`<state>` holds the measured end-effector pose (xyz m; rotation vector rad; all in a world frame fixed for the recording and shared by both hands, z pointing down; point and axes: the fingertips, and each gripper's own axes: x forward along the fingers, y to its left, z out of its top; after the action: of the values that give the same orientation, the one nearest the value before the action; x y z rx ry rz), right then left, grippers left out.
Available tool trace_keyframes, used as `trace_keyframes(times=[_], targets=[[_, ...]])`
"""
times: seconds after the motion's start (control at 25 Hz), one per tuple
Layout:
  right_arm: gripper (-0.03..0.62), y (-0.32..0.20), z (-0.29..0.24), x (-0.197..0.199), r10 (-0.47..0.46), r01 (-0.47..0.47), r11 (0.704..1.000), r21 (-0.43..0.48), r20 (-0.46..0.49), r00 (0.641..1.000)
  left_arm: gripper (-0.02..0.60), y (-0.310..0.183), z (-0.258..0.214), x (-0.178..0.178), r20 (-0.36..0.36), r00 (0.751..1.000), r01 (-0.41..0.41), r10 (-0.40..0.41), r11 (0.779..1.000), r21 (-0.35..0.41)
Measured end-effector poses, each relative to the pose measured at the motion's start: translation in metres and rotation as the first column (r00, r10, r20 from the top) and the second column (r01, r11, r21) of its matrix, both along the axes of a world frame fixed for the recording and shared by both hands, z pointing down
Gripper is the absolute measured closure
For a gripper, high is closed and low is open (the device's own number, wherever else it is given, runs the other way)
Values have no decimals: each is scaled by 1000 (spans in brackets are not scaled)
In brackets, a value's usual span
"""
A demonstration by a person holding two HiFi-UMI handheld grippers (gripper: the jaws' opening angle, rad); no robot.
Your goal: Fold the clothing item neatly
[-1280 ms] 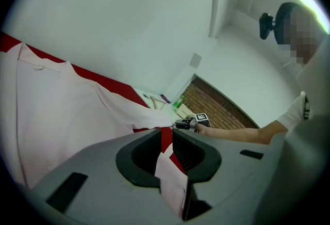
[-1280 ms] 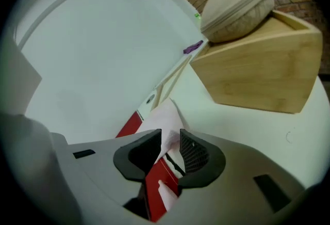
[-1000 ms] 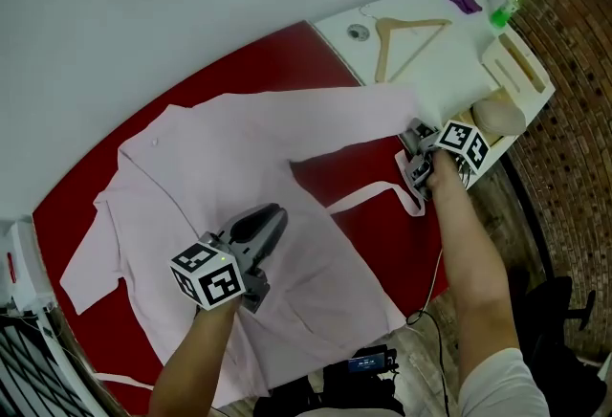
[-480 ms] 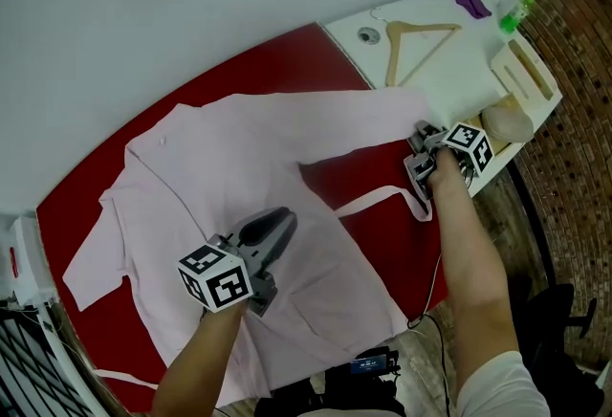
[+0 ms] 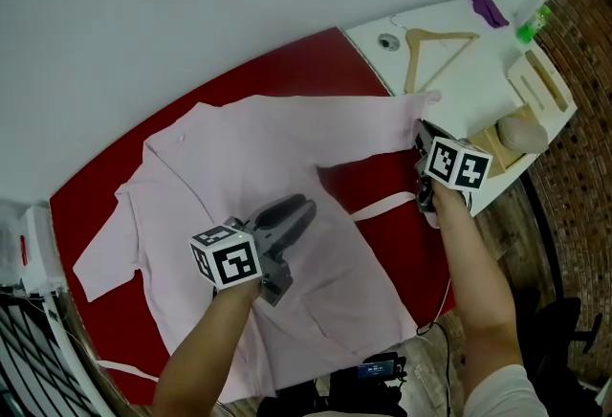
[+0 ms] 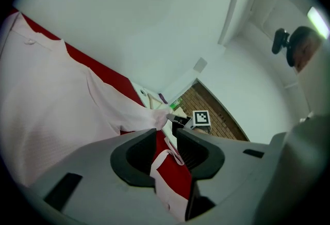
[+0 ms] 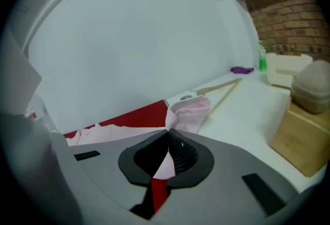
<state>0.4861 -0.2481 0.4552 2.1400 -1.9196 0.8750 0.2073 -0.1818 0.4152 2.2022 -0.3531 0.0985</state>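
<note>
A pale pink shirt (image 5: 239, 166) lies spread on the red table (image 5: 287, 61), its right sleeve (image 5: 382, 123) stretched toward the white side table. My right gripper (image 5: 422, 132) is shut on the sleeve's cuff end; in the right gripper view pink cloth (image 7: 190, 110) is pinched between the closed jaws (image 7: 167, 139). My left gripper (image 5: 298, 210) hovers over the shirt's middle. Its jaws (image 6: 166, 141) have just been opening and hold nothing; through the gap I see red table and a pink strap (image 6: 167, 159).
The white side table (image 5: 483, 99) at the right carries a wooden hanger (image 5: 435, 47), a green bottle (image 5: 533, 23), a purple item (image 5: 490, 9), a wooden box (image 5: 540, 80) and a beige round object (image 5: 523, 133). A narrow pink strap (image 5: 382, 207) lies on the red table.
The right gripper has closed on the sleeve cuff, rolled and risen a little with it. The left gripper's jaws stand wider apart; it has stayed over the shirt's middle.
</note>
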Motion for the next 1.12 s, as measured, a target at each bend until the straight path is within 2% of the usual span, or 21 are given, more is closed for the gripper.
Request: trace_keyframes(times=[0.08, 0.12, 0.2, 0.28, 0.36, 0.44, 0.48, 0.56, 0.6, 0.68, 0.88, 0.92, 1.0, 1.12], targets=[[576, -7, -10, -32, -114, 115, 993, 10, -90, 989, 467, -10, 4, 2, -27, 999, 21, -22, 998, -52], [576, -11, -15, -51, -179, 183, 983, 12, -145, 973, 458, -14, 6, 4, -44, 998, 29, -33, 996, -80], [576, -15, -27, -94, -320, 334, 943, 4, -273, 907, 435, -23, 9, 8, -84, 995, 41, -53, 990, -134], [576, -12, -36, -143, -462, 496, 868, -26, -412, 786, 406, -32, 10, 12, -130, 988, 57, -82, 982, -183], [576, 1, -34, -194, -586, 642, 762, -86, -514, 627, 382, -42, 16, 13, -173, 977, 85, -127, 968, -235], [576, 20, -16, -236, -676, 735, 658, -163, -556, 483, 351, -51, 27, 10, -199, 963, 119, -184, 947, -299], [576, 29, -6, -252, -706, 761, 618, -196, -564, 428, 340, -55, 35, 7, -203, 956, 137, -213, 932, -336], [576, 42, 11, -274, -739, 790, 565, -239, -572, 355, 330, -60, 52, 0, -181, 951, 168, -252, 909, -382], [576, 47, 16, -280, -746, 796, 551, -249, -574, 337, 330, -62, 60, -4, -161, 952, 180, -259, 905, -386], [576, 49, 20, -287, -745, 800, 545, -252, -584, 323, 330, -65, 70, -9, -131, 954, 200, -270, 898, -393], [576, 47, 9, -292, -709, 797, 560, -226, -628, 320, 339, -82, 76, -21, -96, 939, 268, -331, 876, -401], [576, 47, 6, -294, -702, 797, 561, -222, -638, 317, 391, -85, 75, -25, -93, 936, 280, -341, 875, -394], [576, 48, 1, -299, -688, 798, 562, -216, -658, 306, 557, -89, 68, -32, -94, 935, 287, -341, 887, -363], [576, 50, -11, -313, -665, 801, 563, -204, -688, 291, 566, -90, 46, -40, -125, 942, 264, -311, 918, -296]])
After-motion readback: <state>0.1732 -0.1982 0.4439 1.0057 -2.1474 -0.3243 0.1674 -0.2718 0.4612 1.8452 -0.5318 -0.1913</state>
